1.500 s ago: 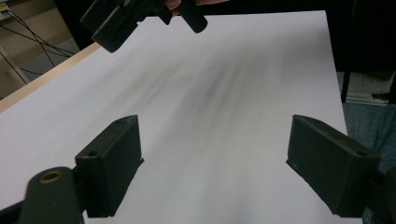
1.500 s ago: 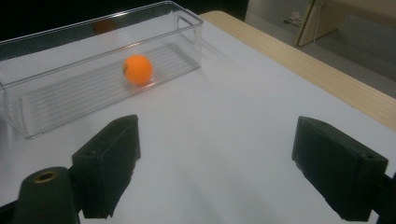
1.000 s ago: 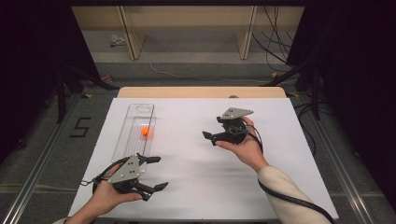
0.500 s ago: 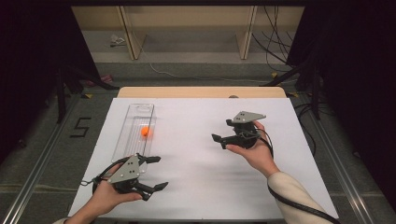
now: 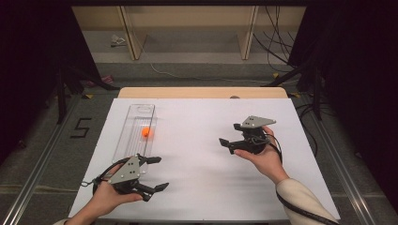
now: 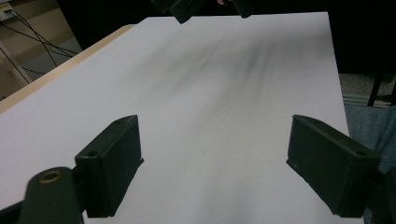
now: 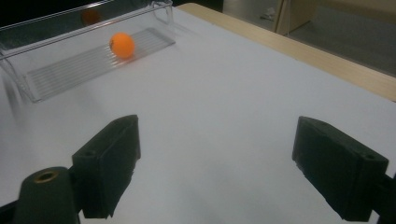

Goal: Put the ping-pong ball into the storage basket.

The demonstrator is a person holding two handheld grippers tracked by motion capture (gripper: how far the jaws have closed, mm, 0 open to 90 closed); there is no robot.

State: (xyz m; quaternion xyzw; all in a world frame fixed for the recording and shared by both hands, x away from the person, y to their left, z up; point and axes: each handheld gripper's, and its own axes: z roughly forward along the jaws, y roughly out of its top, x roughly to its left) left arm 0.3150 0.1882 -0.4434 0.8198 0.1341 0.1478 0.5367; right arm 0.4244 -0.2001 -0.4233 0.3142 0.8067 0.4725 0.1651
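Orange ball [image 5: 147, 132] inside the clear tray [image 5: 141, 111], about midway along its ribbed floor, resting near one long wall. Clear tray lying lengthwise on the white table [image 5: 197, 122], toward its left side, far end close to the wooden strip [image 5: 202, 92] behind.

Left gripper [image 5: 156, 172] at the near end of the tray, just off its near corner, held in a hand [image 5: 105, 199] low over the white surface; jaws spread wide, nothing between them. Same seen in the left gripper view: two black jaws far apart over bare white table, empty gap between.

Right gripper [image 5: 225, 145] well to the right of the tray, with a broad stretch of bare table in between, held in a hand [image 5: 263, 157] above the surface, jaws pointing back toward the tray. Jaws wide apart and holding nothing, as in the right gripper view, with ball [image 7: 122, 45] and tray [image 7: 56, 74] lying beyond the jaws to the upper left, well apart from them.

Cable trailing from the right gripper along a light sleeve [image 5: 302, 204]
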